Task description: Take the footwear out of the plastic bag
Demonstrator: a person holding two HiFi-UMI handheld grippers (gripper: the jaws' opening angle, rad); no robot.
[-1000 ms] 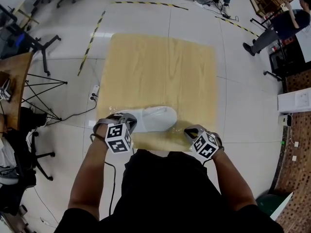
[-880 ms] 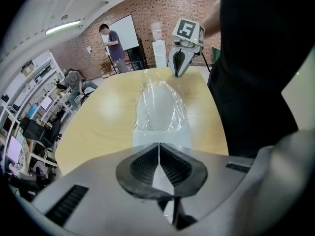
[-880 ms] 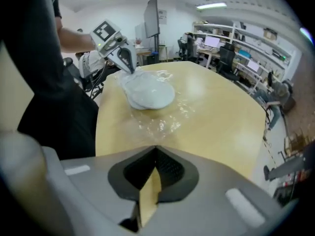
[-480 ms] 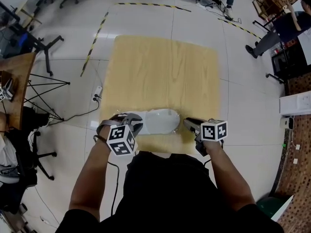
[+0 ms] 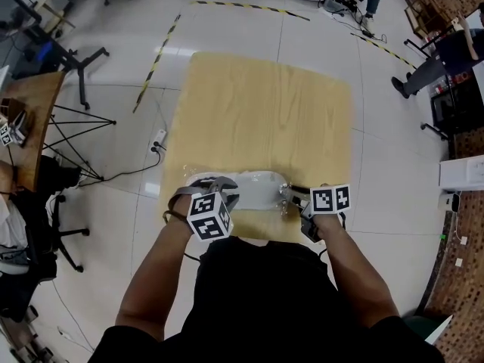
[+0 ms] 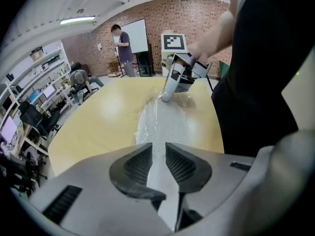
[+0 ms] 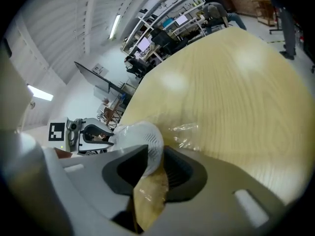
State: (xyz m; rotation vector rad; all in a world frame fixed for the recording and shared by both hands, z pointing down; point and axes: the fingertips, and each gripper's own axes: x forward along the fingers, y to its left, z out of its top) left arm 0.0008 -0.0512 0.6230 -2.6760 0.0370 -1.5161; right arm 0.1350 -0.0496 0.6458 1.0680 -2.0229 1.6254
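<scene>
A white shoe [image 5: 255, 190] wrapped in a clear plastic bag [image 7: 184, 132] lies along the near edge of the wooden table [image 5: 268, 112]. My left gripper [image 5: 219, 184] is at its heel end. In the left gripper view the ribbed sole [image 6: 162, 124] runs away from between the jaws, which have just been opening and stand apart on either side of it. My right gripper [image 5: 288, 195] is at the toe end. Its jaws have also just been opening, and the shoe's toe [image 7: 140, 136] and some plastic sit loosely between them.
The shoe lies right at the table's near edge, against the person's body. On the floor to the left are a black tripod stand [image 5: 72, 138] and a power strip [image 5: 158, 140]. Office chairs [image 5: 83, 55] stand at the back left, and a person [image 5: 435, 59] at the far right.
My right gripper has rolled over, so its marker cube now faces the camera, and has moved left to the shoe's toe. The left gripper has shifted slightly at the heel.
</scene>
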